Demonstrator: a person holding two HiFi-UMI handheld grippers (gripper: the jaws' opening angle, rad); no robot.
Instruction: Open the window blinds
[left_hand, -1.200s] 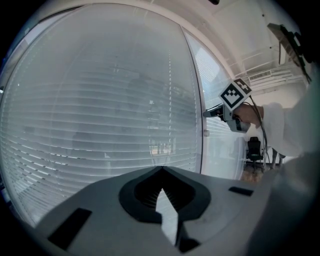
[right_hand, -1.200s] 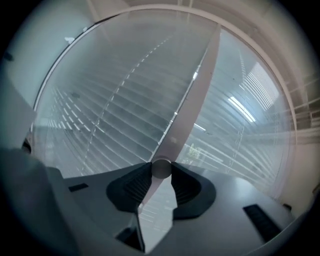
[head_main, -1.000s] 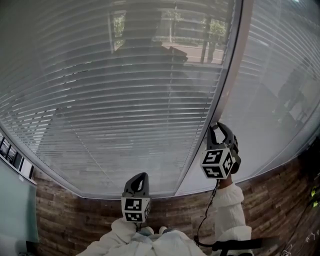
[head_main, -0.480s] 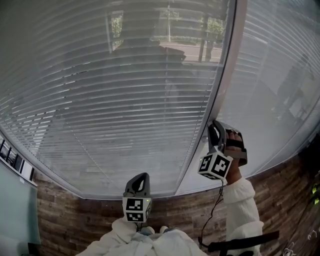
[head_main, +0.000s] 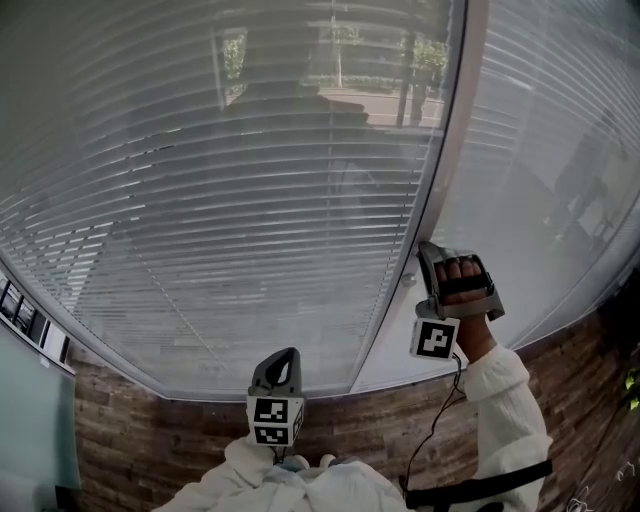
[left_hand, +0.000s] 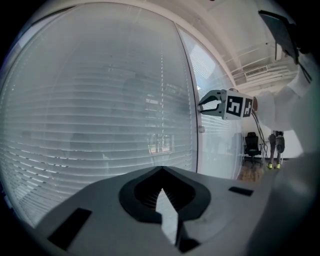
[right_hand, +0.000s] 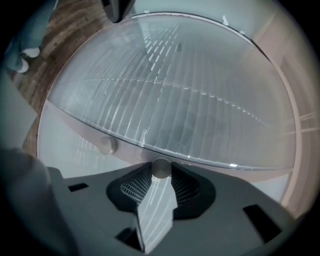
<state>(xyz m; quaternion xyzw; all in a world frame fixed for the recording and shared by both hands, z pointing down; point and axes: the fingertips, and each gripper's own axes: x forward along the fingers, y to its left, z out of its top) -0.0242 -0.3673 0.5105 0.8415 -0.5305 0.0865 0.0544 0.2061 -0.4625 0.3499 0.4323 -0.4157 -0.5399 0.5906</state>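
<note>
Where the window's upright post (head_main: 452, 150) divides the glass, the right gripper (right_hand: 161, 174) clamps a small round knob (right_hand: 161, 167) on it, just beside the blinds (head_main: 250, 200). Their pale horizontal slats show the street faintly between them. The left gripper (left_hand: 161, 175) sits low, closed and empty.

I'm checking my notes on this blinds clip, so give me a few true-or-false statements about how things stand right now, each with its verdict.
1. The right gripper has its jaws closed on a round knob on the window frame. True.
2. The left gripper grips that knob too. False: its jaws are together on nothing, and it is held back from the window.
3. The slats are pulled all the way up, leaving bare glass. False: they span the pane wherever it shows.
4. A second knob sits on the frame close to the gripped one. True.
</note>
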